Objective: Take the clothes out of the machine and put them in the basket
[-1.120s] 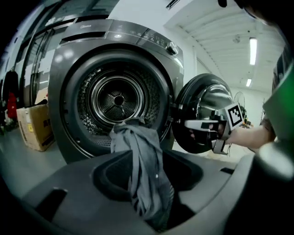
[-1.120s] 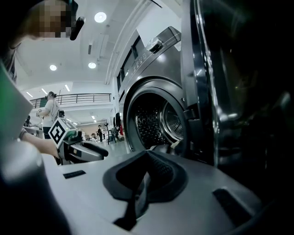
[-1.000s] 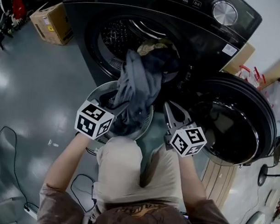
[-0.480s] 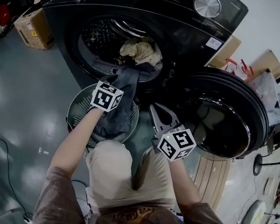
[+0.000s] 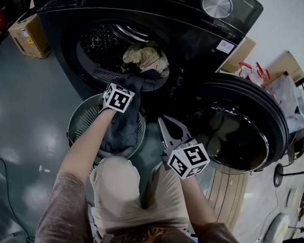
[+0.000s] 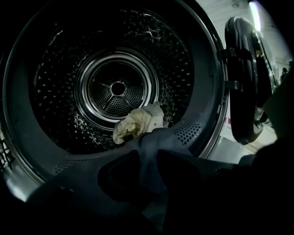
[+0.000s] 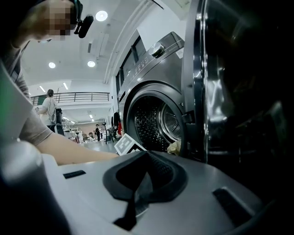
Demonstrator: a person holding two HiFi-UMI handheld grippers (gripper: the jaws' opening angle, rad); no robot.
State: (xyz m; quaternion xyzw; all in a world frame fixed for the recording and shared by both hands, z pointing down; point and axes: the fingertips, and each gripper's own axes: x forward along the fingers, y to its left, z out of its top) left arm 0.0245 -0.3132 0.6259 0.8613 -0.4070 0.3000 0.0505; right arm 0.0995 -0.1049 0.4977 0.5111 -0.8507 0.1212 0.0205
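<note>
A dark grey garment (image 5: pixel 123 128) trails from the lip of the black machine (image 5: pixel 205 33) down into the round mesh basket (image 5: pixel 78 122). My left gripper (image 5: pixel 122 85) is at the drum's lip, its jaws closing with a fold of that garment (image 6: pixel 154 167) pressed between them. A beige cloth (image 5: pixel 144 56) lies inside the drum (image 6: pixel 117 87), just past the lip and beyond my left gripper (image 6: pixel 151 137). My right gripper (image 5: pixel 167 130) hovers between the basket and the open door, shut with nothing in it, and its jaws (image 7: pixel 146 158) meet.
The open round door (image 5: pixel 236 129) hangs at the right, close to my right gripper. A cardboard box (image 5: pixel 26 35) stands left of the machine. The person's knees (image 5: pixel 115 184) are right behind the basket. A cable (image 5: pixel 0 188) lies on the grey floor.
My left gripper went from above the basket up to the drum's lip. The dark garment that hung high from the drum has sunk into the basket. The right gripper stayed put.
</note>
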